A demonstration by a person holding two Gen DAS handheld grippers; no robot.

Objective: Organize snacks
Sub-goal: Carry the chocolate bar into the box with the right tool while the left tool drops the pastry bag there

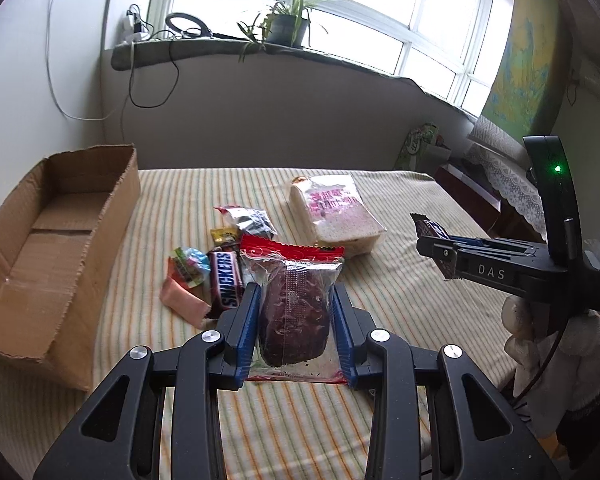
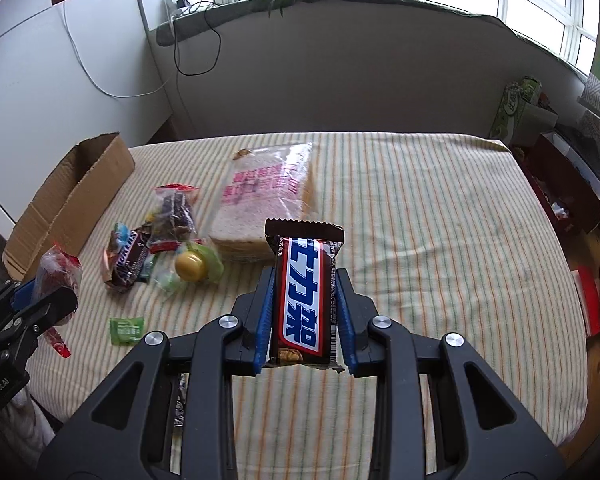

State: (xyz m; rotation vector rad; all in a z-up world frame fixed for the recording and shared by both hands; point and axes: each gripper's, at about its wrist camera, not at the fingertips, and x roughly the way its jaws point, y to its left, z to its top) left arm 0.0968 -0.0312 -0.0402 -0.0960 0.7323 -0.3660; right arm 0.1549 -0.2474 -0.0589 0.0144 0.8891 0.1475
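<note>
Nearest the left camera, the left gripper has its blue jaws pinching a clear-wrapped dark cake by both sides, held above the striped cloth. The right gripper likewise has its jaws pressed on a Chinese-label Snickers bar, which stands lengthwise between them, clear of the bed.

A little farther out, a small green candy lies alone on the cloth. Beyond it sits the loose pile: a Snickers bar, a pink sachet, a colourful wrapped sweet, a yellow round candy in a green wrapper and a clear packet of dark pieces (several overlap, so the count is uncertain). Just behind the pile rests the bag of sliced bread.

To the left, the cardboard box stands open, and what shows of its floor holds nothing. The sorting therefore looks barely begun: two snacks are lifted, none appears boxed, and the pile, the green candy and the bread are all left to move.
</note>
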